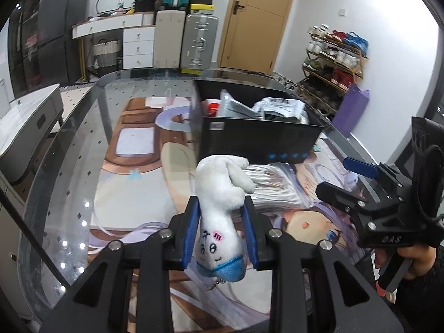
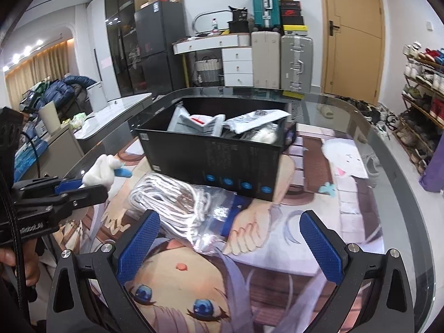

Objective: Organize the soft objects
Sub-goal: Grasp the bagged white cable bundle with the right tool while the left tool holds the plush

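The left hand-held gripper (image 1: 220, 230) is clamped on a white plush toy (image 1: 222, 208), its two blue pads (image 1: 191, 236) pressed against the toy's sides and drawn in to a narrow gap. The toy hangs upside down in the left wrist view: its stitched face and blue cap point toward 6 o'clock, its white limbs toward 12 o'clock, and a small keychain dangles below the cap. It is held above the bench (image 1: 69, 166), a glass top over an anime-print mat.

At 12 o'clock from the toy stands a black box (image 1: 258, 138), open at the top, with grey and white soft packages (image 1: 280, 105) lying inside. Between the toy and the box, a clear bag of white cord (image 1: 269, 186) lies on the bench, touching or just beside the box's near wall.

The right hand-held gripper (image 2: 230, 247) has its jaws spread wide and holds nothing; its blue pads (image 2: 138, 247) sit well apart, over the mat. In the right wrist view the bag of cord (image 2: 177, 208) lies at 11 o'clock from the gap between them, the box (image 2: 216, 161) at 12 o'clock, and the left hand-held gripper (image 2: 80, 188) with the toy (image 2: 101, 172) at 9 o'clock.
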`<move>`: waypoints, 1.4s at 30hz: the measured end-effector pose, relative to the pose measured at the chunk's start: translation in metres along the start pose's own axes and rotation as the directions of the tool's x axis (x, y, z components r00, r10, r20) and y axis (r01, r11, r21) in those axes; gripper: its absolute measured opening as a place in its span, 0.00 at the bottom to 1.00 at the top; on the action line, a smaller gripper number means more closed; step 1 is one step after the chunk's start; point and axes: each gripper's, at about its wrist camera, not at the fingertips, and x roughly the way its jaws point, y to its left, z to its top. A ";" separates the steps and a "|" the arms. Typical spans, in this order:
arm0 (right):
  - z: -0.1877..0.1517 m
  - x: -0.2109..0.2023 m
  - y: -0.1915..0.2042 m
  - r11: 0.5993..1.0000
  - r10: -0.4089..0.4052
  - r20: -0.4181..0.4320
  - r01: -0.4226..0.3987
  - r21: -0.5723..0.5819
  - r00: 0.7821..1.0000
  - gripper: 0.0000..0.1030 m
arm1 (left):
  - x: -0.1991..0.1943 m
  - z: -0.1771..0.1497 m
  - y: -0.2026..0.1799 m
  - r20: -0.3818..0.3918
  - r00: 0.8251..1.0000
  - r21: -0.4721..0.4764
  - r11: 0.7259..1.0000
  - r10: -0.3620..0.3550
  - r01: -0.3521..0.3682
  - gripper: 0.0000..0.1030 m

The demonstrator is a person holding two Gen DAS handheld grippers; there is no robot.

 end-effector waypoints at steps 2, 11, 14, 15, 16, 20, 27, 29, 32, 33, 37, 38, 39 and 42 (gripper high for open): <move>0.004 0.008 0.006 1.000 -0.019 -0.025 0.018 -0.020 1.000 0.99 | 0.002 0.001 0.004 -0.001 1.000 -0.009 1.000 0.007 -0.007 0.28; 0.017 0.037 0.034 0.993 0.055 -0.081 -0.063 -0.100 0.995 0.99 | 0.008 0.003 0.017 -0.005 1.000 -0.051 0.999 0.002 -0.002 0.28; 0.023 0.049 0.044 0.987 0.094 -0.116 -0.108 -0.121 0.989 0.99 | 0.009 0.005 0.023 -0.002 1.000 -0.069 0.998 0.005 -0.005 0.28; 0.026 0.052 0.047 0.984 0.112 -0.124 -0.128 -0.125 0.986 0.99 | 0.009 0.005 0.025 -0.002 1.000 -0.076 0.997 0.003 -0.003 0.28; 0.028 0.054 0.049 0.982 0.125 -0.127 -0.141 -0.128 0.984 0.99 | 0.008 0.005 0.026 -0.001 1.000 -0.079 0.997 0.006 -0.006 0.28; 0.035 0.069 0.056 0.971 0.151 -0.154 -0.175 -0.161 0.977 0.99 | 0.010 0.006 0.031 -0.001 1.000 -0.087 0.996 0.021 -0.021 0.28; 0.038 0.091 0.058 0.965 0.194 -0.215 -0.226 -0.135 0.957 0.99 | 0.013 0.007 0.036 -0.011 0.999 -0.096 0.995 0.037 -0.038 0.28; 0.037 0.093 0.055 0.964 0.200 -0.223 -0.232 -0.129 0.954 0.99 | 0.014 0.007 0.037 -0.016 0.999 -0.100 0.994 0.043 -0.044 0.28; 0.032 0.096 0.051 0.968 0.174 -0.254 -0.212 -0.133 0.951 0.99 | 0.017 0.008 0.037 -0.020 0.999 -0.099 0.994 0.045 -0.046 0.28; 0.029 0.096 0.050 0.969 0.169 -0.258 -0.208 -0.133 0.951 0.99 | 0.017 0.008 0.036 -0.020 0.999 -0.098 0.994 0.042 -0.044 0.28; 0.020 0.086 0.045 0.973 0.159 -0.258 -0.195 -0.124 0.953 0.99 | 0.017 0.007 0.033 -0.015 0.999 -0.092 0.995 0.034 -0.035 0.28; 0.018 0.082 0.044 0.973 0.164 -0.255 -0.199 -0.119 0.953 0.99 | 0.017 0.007 0.033 -0.016 0.999 -0.091 0.995 0.033 -0.035 0.28; 0.018 0.080 0.042 0.972 0.172 -0.247 -0.205 -0.115 0.954 0.99 | 0.017 0.007 0.033 -0.016 0.999 -0.089 0.995 0.033 -0.034 0.28; 0.023 0.076 0.042 0.972 0.159 -0.213 -0.190 -0.135 0.964 0.99 | 0.017 0.008 0.033 -0.015 0.999 -0.090 0.995 0.033 -0.035 0.28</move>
